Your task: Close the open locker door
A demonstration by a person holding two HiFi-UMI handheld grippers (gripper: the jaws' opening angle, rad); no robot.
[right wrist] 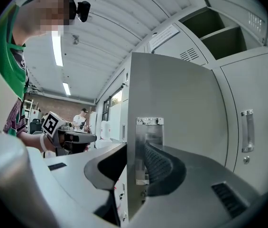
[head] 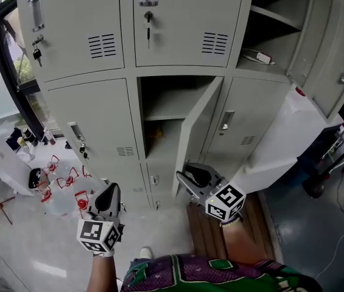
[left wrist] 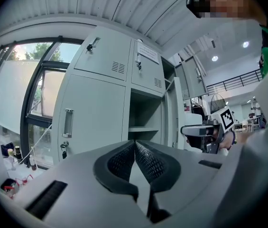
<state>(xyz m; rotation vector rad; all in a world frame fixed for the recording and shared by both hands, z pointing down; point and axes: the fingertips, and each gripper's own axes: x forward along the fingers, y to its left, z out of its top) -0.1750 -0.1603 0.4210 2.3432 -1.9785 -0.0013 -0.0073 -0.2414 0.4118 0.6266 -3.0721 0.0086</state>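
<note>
Grey lockers (head: 98, 120) fill the head view from 10 to 2 o'clock, w/ a window (head: 13, 59) at 9 and a cluttered floor (head: 38, 248) at 7–8. A bigger door (head: 330, 47) stands open at 2 o'clock, well apart from both your tools.

The open locker door (head: 197, 126) is just below centre in the lower middle row. It's swung out toward you, hinged on its right side, w/ its compartment (head: 162, 114) exposed at its left.

Your right gripper (head: 182, 178) sits at 6 o'clock, low on that door's free edge. Its own view shows the jaws closed on the edge, one pad each side, w/ the chrome latch plate (right wrist: 149, 146) between them. Your left gripper (head: 111, 190) hangs at 7 o'clock, pads pressed together on nothing, near the lockers but touching none.

Step in hand, IMO: grip made, swing to do. Next, carry the edge in an arc round the hinge toward 11 o'clock. Let go before the inner jaw gets pinched vs. the frame, then push the panel flush.
</note>
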